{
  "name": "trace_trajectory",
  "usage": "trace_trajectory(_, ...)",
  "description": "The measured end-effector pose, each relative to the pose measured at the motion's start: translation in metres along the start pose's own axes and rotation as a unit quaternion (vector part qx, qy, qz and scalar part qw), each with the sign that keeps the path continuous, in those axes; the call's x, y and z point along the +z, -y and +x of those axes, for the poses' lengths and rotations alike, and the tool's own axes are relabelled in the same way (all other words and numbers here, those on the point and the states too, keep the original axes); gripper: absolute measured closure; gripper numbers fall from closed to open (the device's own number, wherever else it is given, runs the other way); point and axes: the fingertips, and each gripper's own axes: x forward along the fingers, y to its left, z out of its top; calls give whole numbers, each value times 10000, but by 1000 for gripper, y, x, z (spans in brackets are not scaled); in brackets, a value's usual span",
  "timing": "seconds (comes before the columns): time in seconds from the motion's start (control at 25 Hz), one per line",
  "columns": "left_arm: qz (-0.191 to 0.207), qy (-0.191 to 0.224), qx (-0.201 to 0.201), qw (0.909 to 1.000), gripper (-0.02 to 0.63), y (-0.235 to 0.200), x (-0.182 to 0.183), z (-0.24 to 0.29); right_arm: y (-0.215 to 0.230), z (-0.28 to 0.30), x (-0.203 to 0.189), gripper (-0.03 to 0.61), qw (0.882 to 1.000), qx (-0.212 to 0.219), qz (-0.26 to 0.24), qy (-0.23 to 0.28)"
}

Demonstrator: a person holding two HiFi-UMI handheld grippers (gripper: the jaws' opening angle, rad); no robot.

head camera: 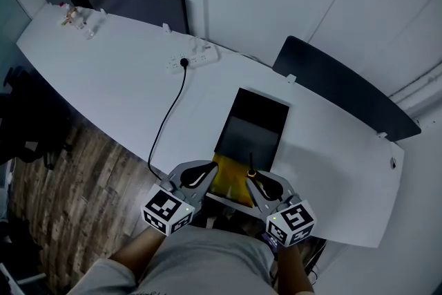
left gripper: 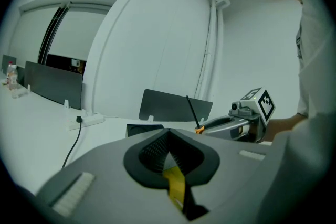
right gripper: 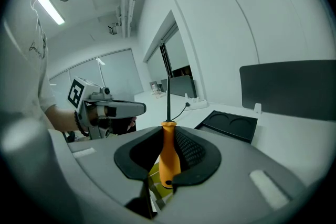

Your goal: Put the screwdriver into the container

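An orange-handled screwdriver stands upright, its thin black shaft pointing up, with my right gripper shut on the handle. In the head view the right gripper and the screwdriver hover at the table's near edge, just short of the black container. That container is a flat tray with two round recesses. My left gripper hangs beside the right one with its pads meeting at the tips and nothing between them. The left gripper view also shows the screwdriver.
A yellow packet lies under both grippers at the table's front edge. A white power strip with a black cable sits further back on the left. Small bottles stand at the far left end. Dark panels line the table's back edge.
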Motion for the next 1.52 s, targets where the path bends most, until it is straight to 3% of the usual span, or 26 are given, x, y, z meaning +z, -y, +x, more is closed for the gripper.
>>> trace_trajectory(0.64,-18,-239,-129,9996,614,-9,-16,13,11,11,-17,491,9994,-96,-59,-314)
trace_trajectory(1.52,-229,-532,-36,9983,614,-32,-54,12,25,38,-74,492,9915,-258,-347,-1227)
